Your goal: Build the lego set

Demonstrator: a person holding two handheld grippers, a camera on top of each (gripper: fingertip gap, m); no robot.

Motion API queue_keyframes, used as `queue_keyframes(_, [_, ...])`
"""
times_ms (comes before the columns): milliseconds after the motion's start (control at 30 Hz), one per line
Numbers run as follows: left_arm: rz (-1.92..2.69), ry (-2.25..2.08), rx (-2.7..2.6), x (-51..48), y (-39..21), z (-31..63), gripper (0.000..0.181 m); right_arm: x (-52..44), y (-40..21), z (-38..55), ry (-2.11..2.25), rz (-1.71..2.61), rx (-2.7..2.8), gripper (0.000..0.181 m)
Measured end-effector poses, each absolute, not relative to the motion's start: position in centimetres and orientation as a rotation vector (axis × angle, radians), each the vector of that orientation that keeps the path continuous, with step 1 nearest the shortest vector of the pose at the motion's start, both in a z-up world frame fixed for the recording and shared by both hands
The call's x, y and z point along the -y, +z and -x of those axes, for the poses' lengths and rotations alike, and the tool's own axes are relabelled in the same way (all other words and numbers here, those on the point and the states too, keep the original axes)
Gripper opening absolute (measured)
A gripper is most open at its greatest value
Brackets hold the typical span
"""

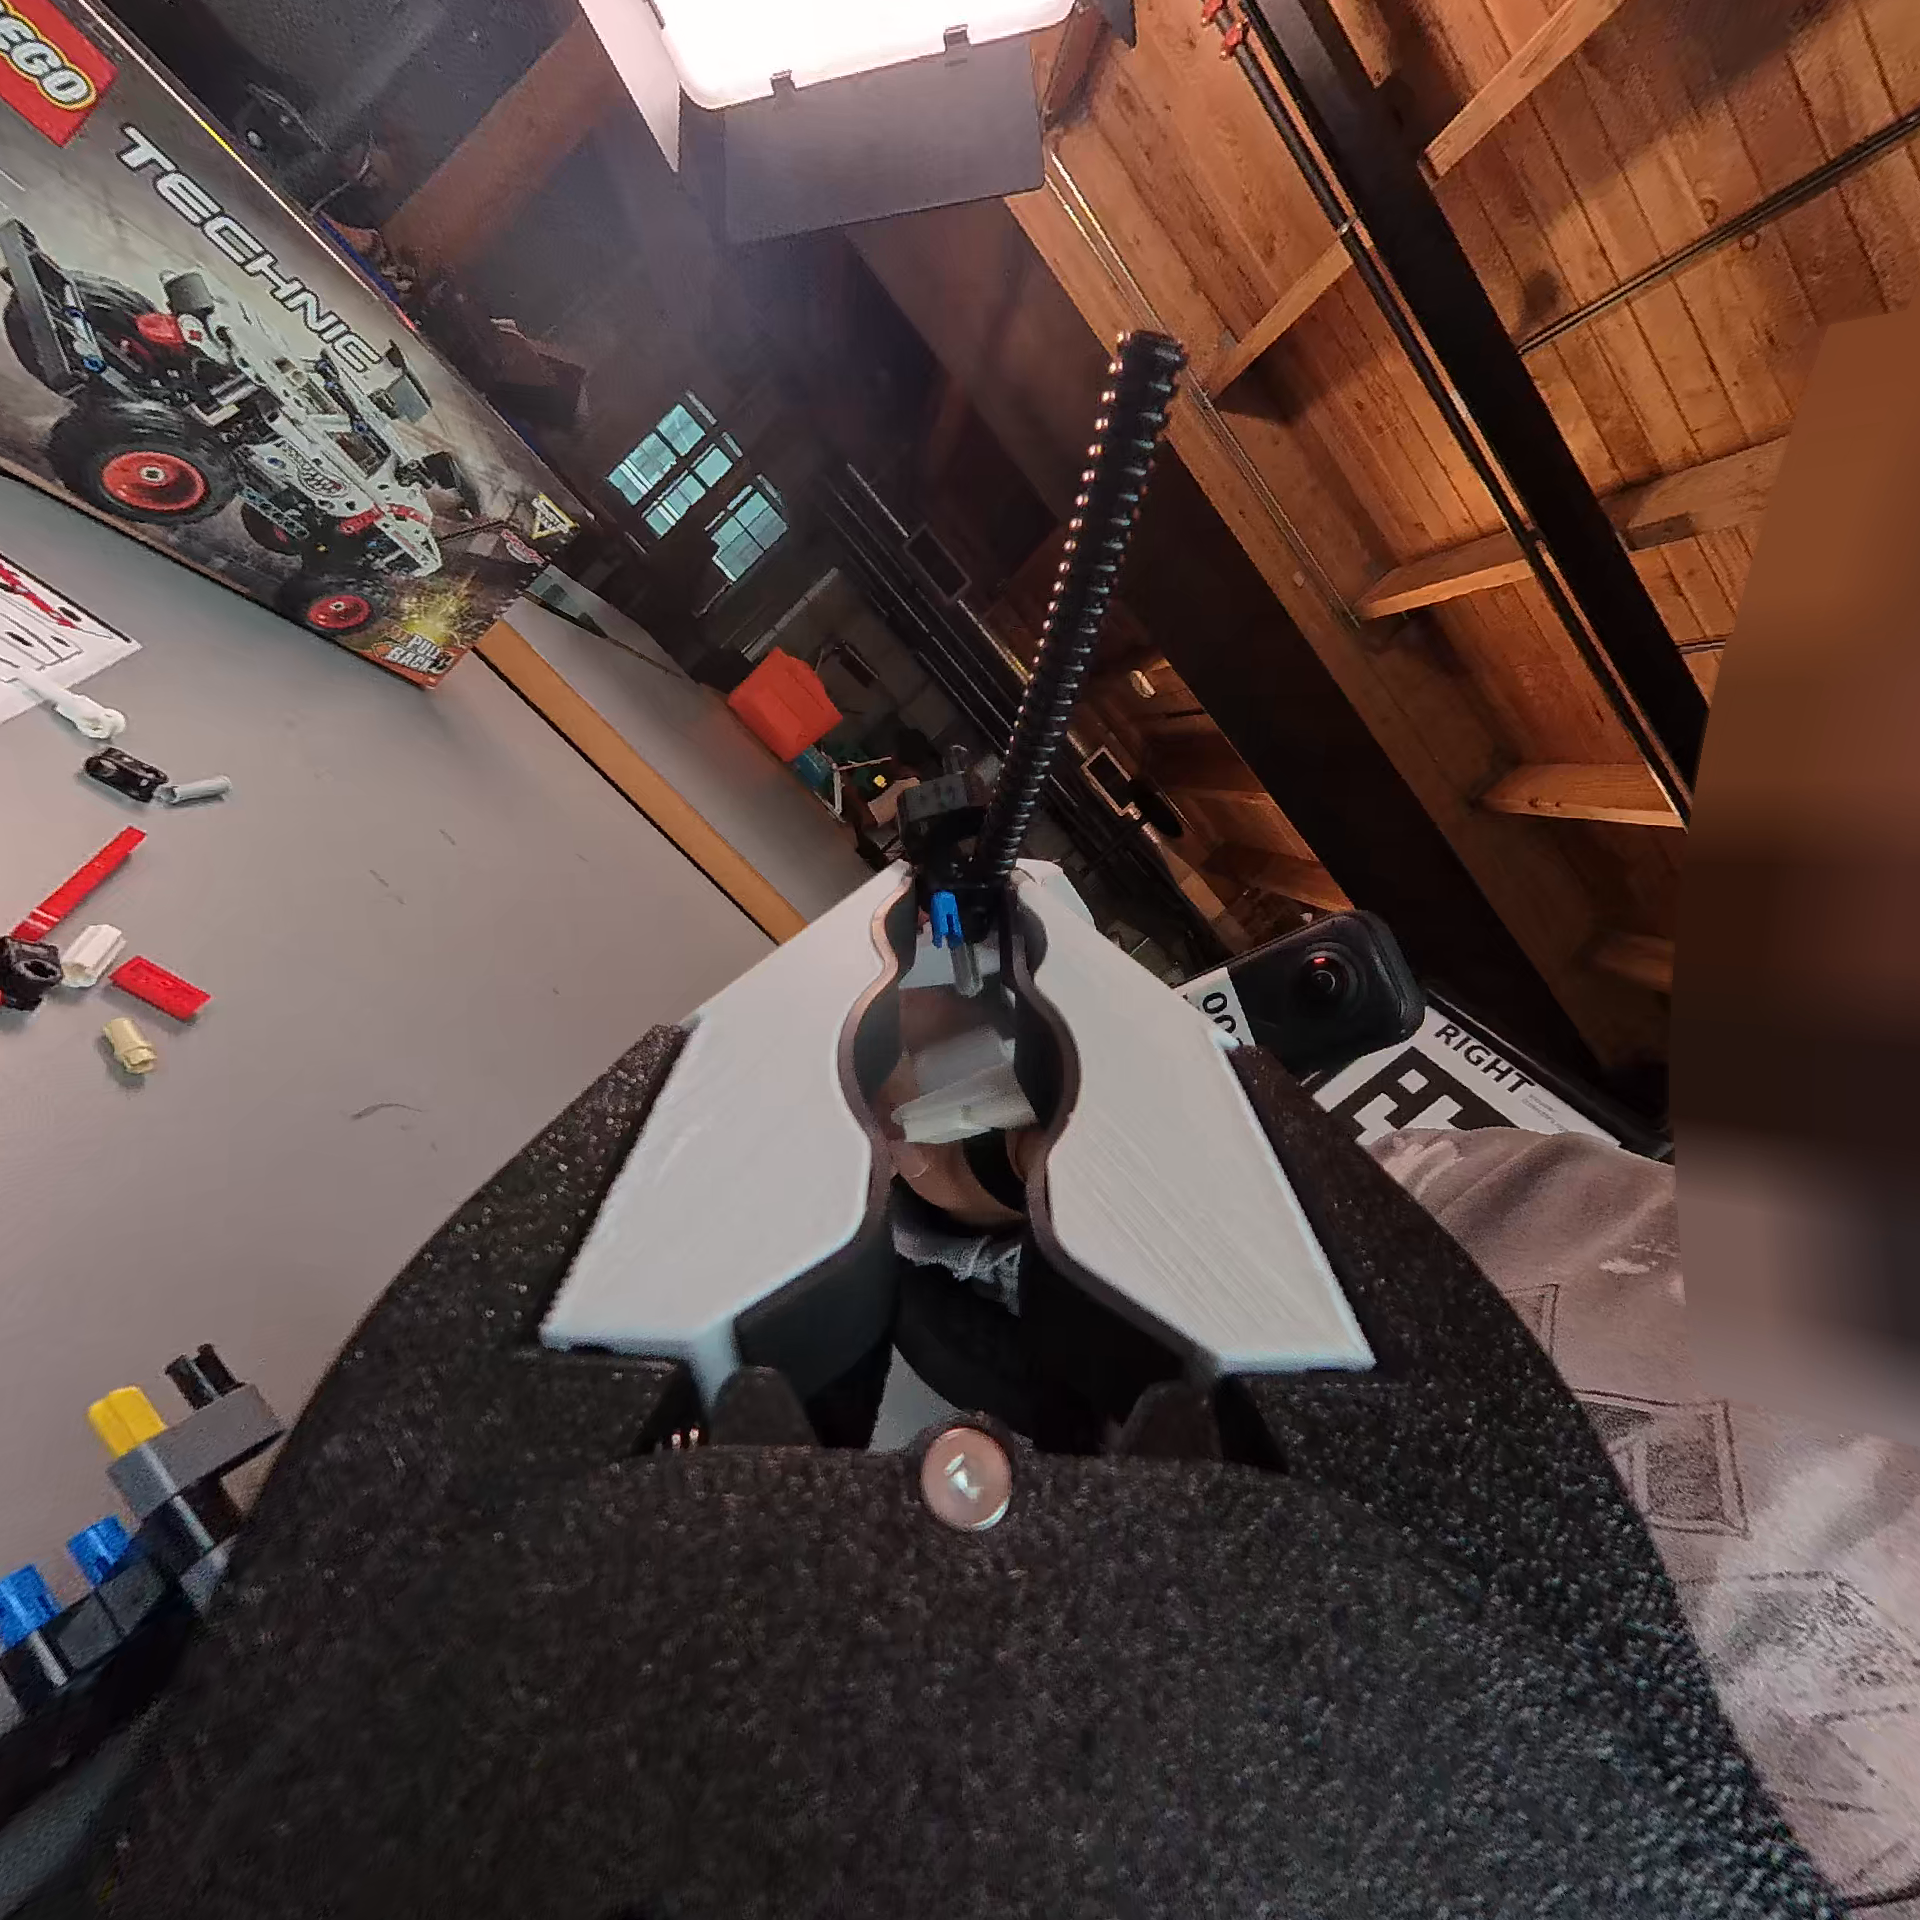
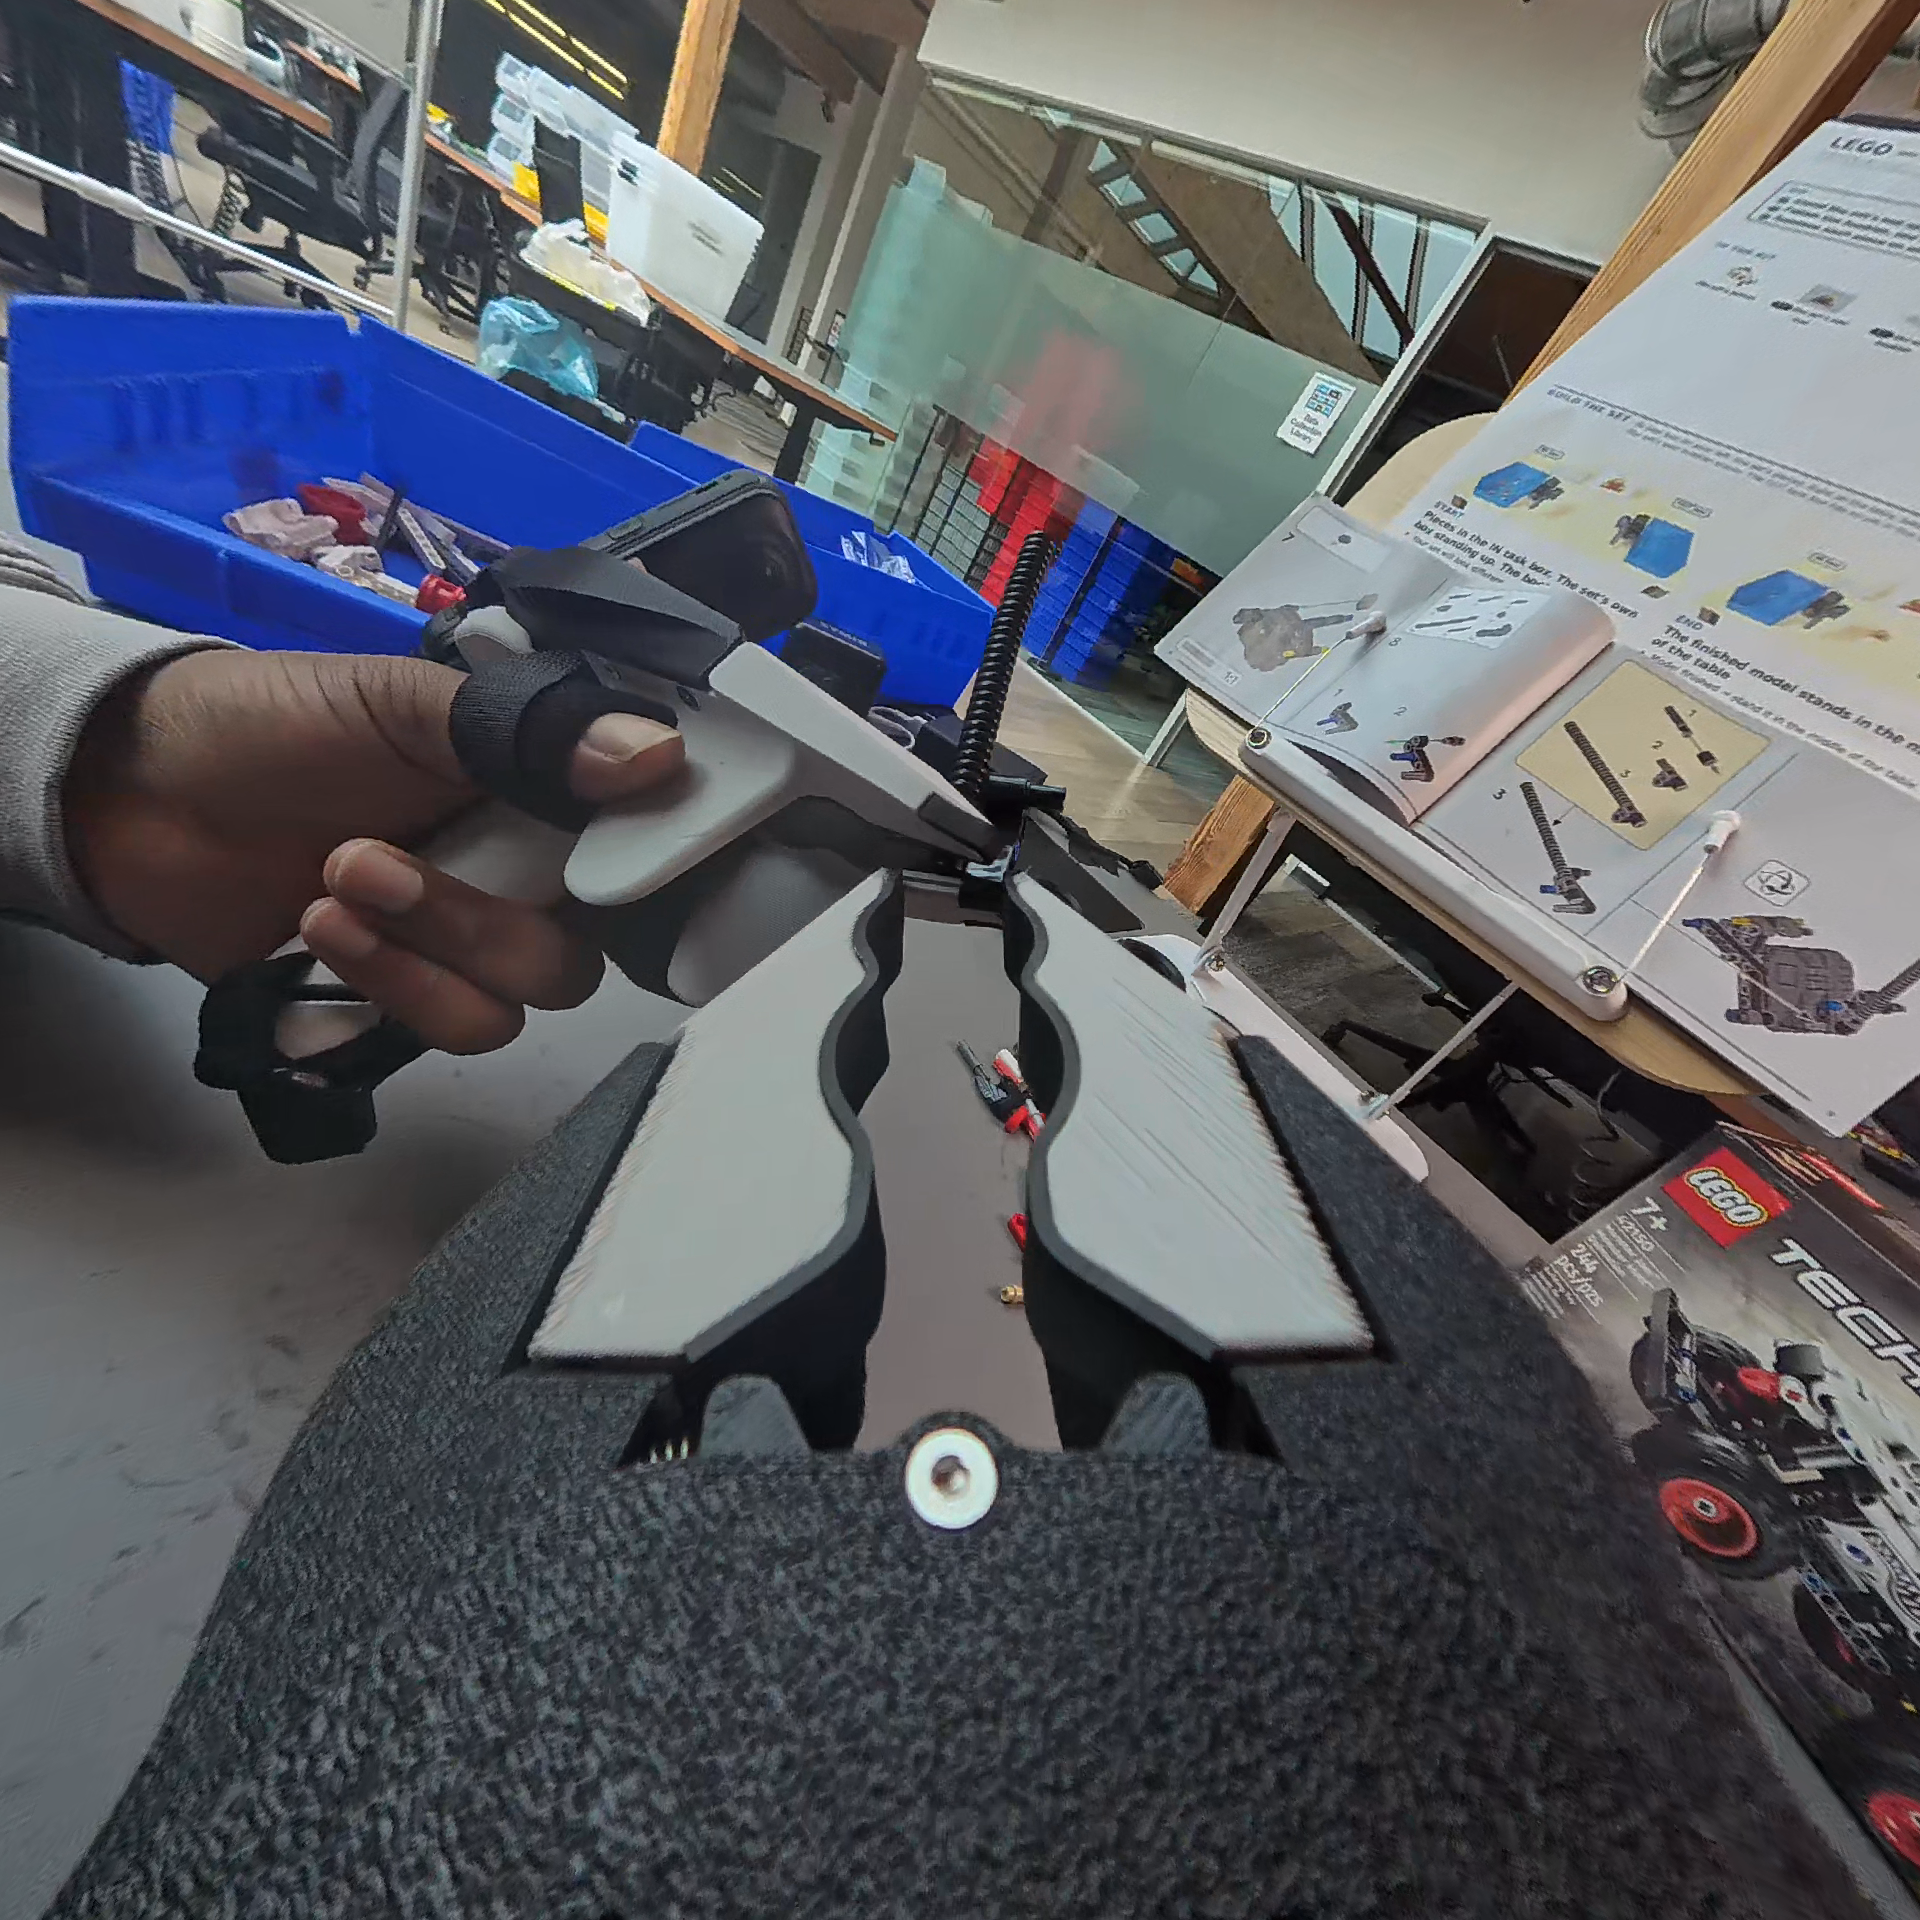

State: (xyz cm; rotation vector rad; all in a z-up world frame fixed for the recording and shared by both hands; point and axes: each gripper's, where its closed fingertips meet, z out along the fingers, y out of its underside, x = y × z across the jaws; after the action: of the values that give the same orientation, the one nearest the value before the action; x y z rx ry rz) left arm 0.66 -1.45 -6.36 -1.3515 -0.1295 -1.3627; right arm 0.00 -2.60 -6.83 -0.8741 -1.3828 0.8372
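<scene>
A long black ribbed tube rises from a small black connector with a blue pin and a grey axle below it. My left gripper is shut on the base of this assembly and holds it above the table. In the right wrist view the left gripper comes in from the left, held by a hand, and the tube stands up from its tips. My right gripper is closed narrowly on the black lower end of the same assembly.
The set's box stands at the table's back, also at lower right. Loose red, white, black and tan pieces and a partial grey build lie on the grey table. A blue parts bin and an instruction booklet on a stand are nearby. Less than 4 cm separates the two grippers' tips.
</scene>
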Motion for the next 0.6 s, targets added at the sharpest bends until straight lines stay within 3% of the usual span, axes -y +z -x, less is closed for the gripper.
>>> queue_keyframes(400, [1.586,-1.151,-0.118,1.8,-8.6,-2.1,0.014,2.2,-9.0,-0.9,1.256,1.043,1.550,0.018])
queue_keyframes(600, [1.612,-1.262,-0.093,2.0,-9.0,-2.4,0.014,2.4,-9.3,-1.2,1.140,0.906,1.599,0.011])
